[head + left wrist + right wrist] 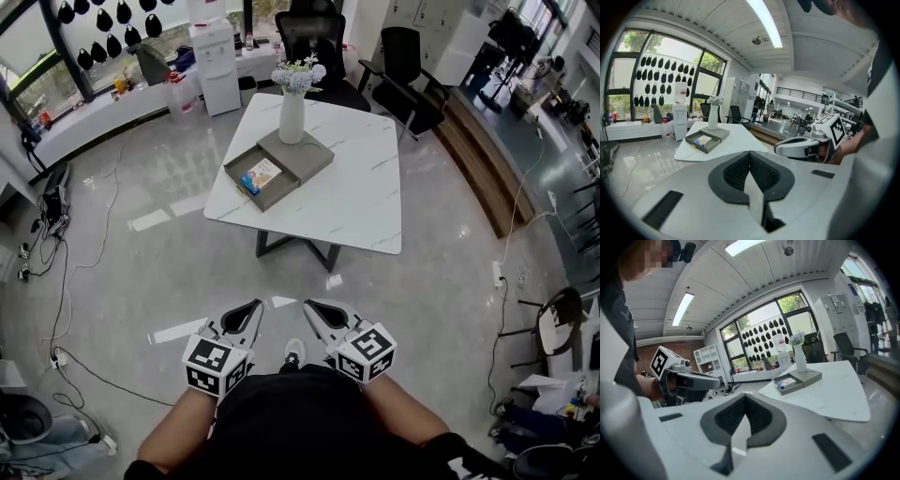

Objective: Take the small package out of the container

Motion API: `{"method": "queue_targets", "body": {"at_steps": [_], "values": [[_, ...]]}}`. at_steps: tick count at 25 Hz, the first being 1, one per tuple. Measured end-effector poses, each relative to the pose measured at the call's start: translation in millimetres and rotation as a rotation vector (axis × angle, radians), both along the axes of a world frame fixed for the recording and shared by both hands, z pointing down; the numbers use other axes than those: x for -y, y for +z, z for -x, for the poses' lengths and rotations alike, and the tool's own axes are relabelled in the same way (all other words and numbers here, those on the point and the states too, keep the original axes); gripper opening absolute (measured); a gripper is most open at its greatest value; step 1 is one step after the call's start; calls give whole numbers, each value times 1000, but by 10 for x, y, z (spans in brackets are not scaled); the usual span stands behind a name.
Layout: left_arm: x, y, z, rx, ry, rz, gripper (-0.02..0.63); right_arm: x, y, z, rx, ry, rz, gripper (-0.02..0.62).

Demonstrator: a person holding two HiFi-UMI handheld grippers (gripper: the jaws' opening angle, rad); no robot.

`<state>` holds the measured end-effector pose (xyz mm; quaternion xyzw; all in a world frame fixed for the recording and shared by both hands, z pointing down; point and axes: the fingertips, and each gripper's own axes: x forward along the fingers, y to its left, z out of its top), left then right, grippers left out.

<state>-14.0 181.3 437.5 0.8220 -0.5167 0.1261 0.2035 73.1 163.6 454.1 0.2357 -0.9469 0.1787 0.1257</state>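
Open floor (pixel 187 272) up to table (pixel 356 206); vase (pixel 292 114) atop container's (pixel 284 194) far end

1. I hold my left gripper (pixel 247 315) low in front of my body. Its jaws are pressed together with nothing between them.
2. My right gripper (pixel 317 313) is just beside it and level with it, and its jaws are likewise closed and empty.
3. Both grippers point forward and lean slightly inward, so their tips are near each other but apart.
4. The left marker cube (pixel 216 364) and the right marker cube (pixel 368 352) sit at the rear of each gripper, close above my hands.
5. My left forearm (pixel 173 433) and right forearm (pixel 405 419) are bare and reach out from either side of my torso.
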Motion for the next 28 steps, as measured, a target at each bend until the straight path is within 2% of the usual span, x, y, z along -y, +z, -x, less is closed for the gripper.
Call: {"method": "queue_targets", "body": {"at_steps": [9,16,23,28], "values": [[683,0,1,5,-57,-11,2,648,24,-13,1,-57,-8,-2],[856,92,124,29,-91,14,2,821,157,-9,6,-76,24,-2],[1017,210,128,13,-75,39,2,1016,229,107,12,-75,41,-2],[1331,301,299,14,-61,41,2,1305,263,247,9,-53,30,-2]]}}
